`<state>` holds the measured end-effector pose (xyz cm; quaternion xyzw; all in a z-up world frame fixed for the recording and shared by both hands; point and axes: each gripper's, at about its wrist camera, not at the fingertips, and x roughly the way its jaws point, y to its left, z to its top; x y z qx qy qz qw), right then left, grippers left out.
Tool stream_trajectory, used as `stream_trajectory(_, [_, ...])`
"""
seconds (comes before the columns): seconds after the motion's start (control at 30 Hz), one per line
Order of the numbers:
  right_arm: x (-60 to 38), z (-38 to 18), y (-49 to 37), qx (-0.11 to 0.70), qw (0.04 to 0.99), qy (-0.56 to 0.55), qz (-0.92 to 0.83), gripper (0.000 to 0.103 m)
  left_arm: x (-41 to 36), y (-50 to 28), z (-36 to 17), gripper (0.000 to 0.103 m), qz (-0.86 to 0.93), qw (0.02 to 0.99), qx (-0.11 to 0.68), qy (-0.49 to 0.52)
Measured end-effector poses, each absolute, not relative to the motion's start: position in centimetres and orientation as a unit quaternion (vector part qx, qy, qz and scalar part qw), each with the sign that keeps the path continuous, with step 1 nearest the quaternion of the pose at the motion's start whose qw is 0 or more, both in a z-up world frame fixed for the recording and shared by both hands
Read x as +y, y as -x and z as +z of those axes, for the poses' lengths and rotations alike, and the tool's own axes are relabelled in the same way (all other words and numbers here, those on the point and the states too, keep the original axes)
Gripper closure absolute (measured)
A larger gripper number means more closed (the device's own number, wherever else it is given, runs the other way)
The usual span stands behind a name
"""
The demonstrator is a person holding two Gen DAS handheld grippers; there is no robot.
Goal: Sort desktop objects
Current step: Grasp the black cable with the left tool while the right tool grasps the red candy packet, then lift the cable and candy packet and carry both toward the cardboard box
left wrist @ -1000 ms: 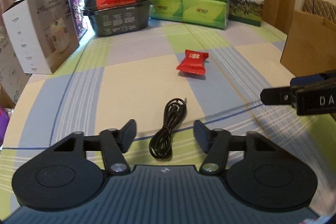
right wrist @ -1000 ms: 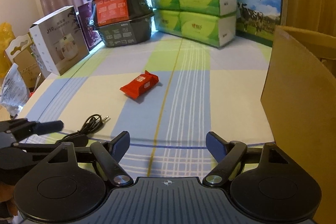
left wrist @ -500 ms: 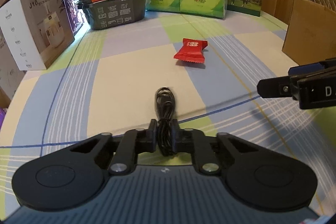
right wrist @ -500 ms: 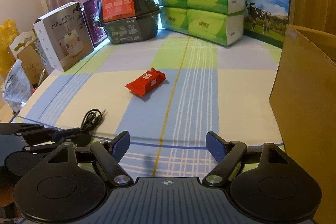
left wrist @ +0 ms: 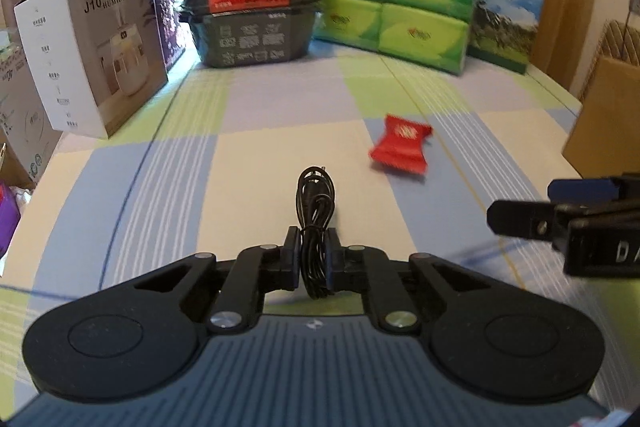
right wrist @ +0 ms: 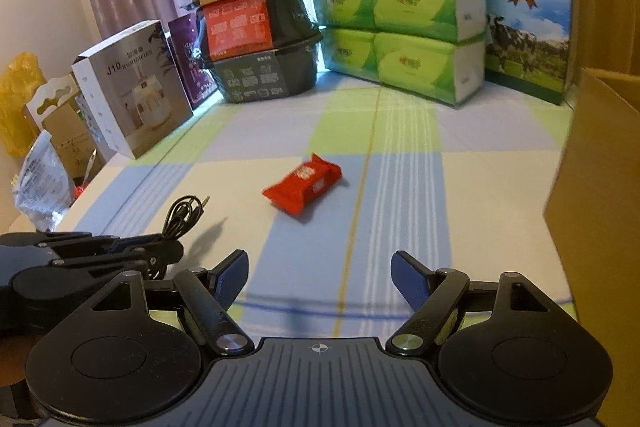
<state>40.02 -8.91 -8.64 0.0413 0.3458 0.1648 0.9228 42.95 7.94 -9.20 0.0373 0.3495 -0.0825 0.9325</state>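
A coiled black cable (left wrist: 315, 201) sticks forward out of my left gripper (left wrist: 313, 259), which is shut on its near end; it seems raised slightly off the checked tablecloth (left wrist: 280, 147). The right wrist view shows that cable (right wrist: 185, 213) at the left, with the left gripper (right wrist: 160, 251) clamped on it. A red snack packet (left wrist: 400, 149) lies further out to the right, and it sits mid-table ahead of my right gripper (right wrist: 318, 277) as the red snack packet (right wrist: 304, 183). The right gripper is open and holds nothing.
A brown cardboard box (right wrist: 600, 227) stands close on the right. At the back are green tissue packs (right wrist: 400, 11), stacked black food bowls (right wrist: 256, 19), a cow-picture box (right wrist: 528, 27) and a white humidifier box (left wrist: 92, 43). Bags and cartons (right wrist: 44, 147) crowd the left edge.
My left gripper closed on the black cable and has lifted it a little. The right gripper stayed open and edged forward toward the red packet.
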Motion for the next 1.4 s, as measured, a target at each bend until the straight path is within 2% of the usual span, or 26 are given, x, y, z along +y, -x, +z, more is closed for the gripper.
stream_trajectory(0.67, [-4.3, -11.8, -49.1, 0.345, 0.923, -0.053, 0.161, 0.029, 10.4, -48.7, -11.2, 0.095, -0.088, 0.934, 0.345, 0.004])
stream_trajectory(0.9, [-2.0, -12.5, -50.2, 0.33, 0.932, 0.011, 0.151, 0.029, 11.0, -49.2, -11.2, 0.095, -0.085, 0.936, 0.341, 0.019])
stream_trajectory(1.03, [-1.8, -12.8, -49.6, 0.319, 0.935, 0.042, 0.146, 0.051, 10.9, -49.1, -11.2, 0.095, -0.084, 0.937, 0.338, 0.016])
stream_trajectory(1.1, [-2.1, -12.8, -49.2, 0.314, 0.937, 0.048, 0.146, 0.068, 10.9, -49.0, -11.2, 0.095, -0.084, 0.937, 0.339, 0.014])
stream_trajectory(1.23, [-2.9, -12.7, -48.0, 0.313, 0.937, 0.061, 0.145, 0.076, 10.5, -48.6, -11.2, 0.095, -0.08, 0.937, 0.34, 0.007])
stream_trajectory(1.4, [-4.4, -12.3, -45.4, 0.327, 0.93, 0.068, 0.15, 0.078, 9.4, -46.8, -11.0, 0.095, -0.079, 0.932, 0.353, 0.002])
